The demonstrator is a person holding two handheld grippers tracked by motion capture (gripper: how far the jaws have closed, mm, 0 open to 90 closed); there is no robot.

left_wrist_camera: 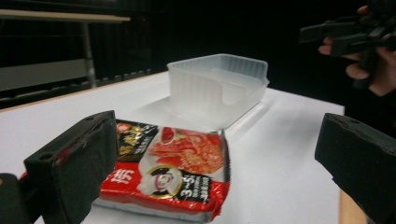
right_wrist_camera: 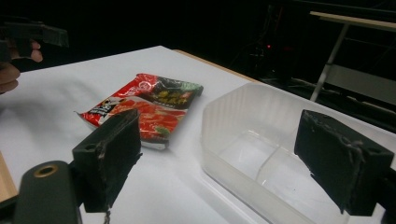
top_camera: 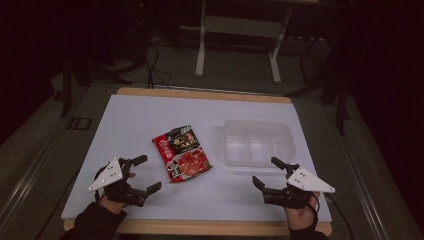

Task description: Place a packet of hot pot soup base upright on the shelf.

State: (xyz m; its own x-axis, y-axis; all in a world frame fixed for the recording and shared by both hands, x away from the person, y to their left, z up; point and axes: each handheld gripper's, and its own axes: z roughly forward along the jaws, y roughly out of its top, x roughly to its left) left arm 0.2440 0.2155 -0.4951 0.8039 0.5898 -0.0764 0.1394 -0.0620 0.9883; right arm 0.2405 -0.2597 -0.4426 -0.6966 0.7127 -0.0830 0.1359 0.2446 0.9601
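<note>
Both claws, left claw (top_camera: 145, 174) and right claw (top_camera: 267, 172), sit wide and empty, so I'd pinch the red packet (top_camera: 181, 152) by its edge, then drop it in the tub (top_camera: 257, 142).

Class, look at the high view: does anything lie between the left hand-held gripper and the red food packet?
Nothing visible does. Only bare white table separates the open left hand-held gripper from the red food packet.
</note>
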